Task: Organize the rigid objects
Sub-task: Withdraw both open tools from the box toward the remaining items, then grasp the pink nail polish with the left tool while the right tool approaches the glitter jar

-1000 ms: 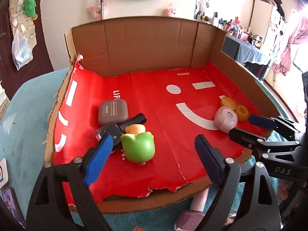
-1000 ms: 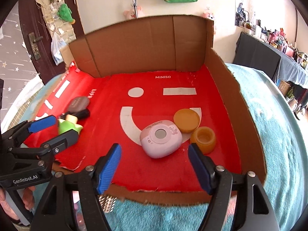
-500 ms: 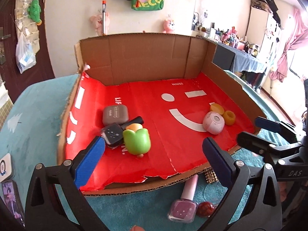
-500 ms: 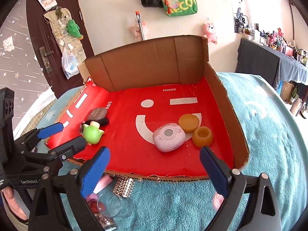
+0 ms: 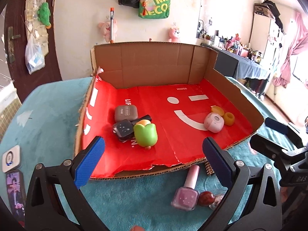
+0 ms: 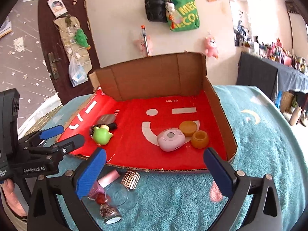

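Note:
A cardboard box (image 5: 154,65) with a red floor holds two groups. On the left lie a green tulip-shaped toy (image 5: 145,133), a grey case (image 5: 126,112), a dark starred compact (image 5: 124,129) and a black tube (image 5: 143,118). To the right sit a pink round device (image 6: 171,139), an amber lid (image 6: 188,128) and an amber cup (image 6: 200,139). My left gripper (image 5: 153,140) is open and empty in front of the box's near edge. My right gripper (image 6: 155,152) hangs before the same edge, its jaws opening, with nothing held between them.
On the teal blanket in front of the box lie a pink nail polish bottle (image 5: 187,190), a red bead (image 5: 207,198), a silver studded piece (image 6: 130,179), a clear glass dish (image 6: 123,194) and a glitter bottle (image 6: 110,213). A white device (image 5: 11,158) lies far left.
Both grippers have drawn back and up from the box, and their jaws have spread wider. The small items on the blanket in front of the box have come into view.

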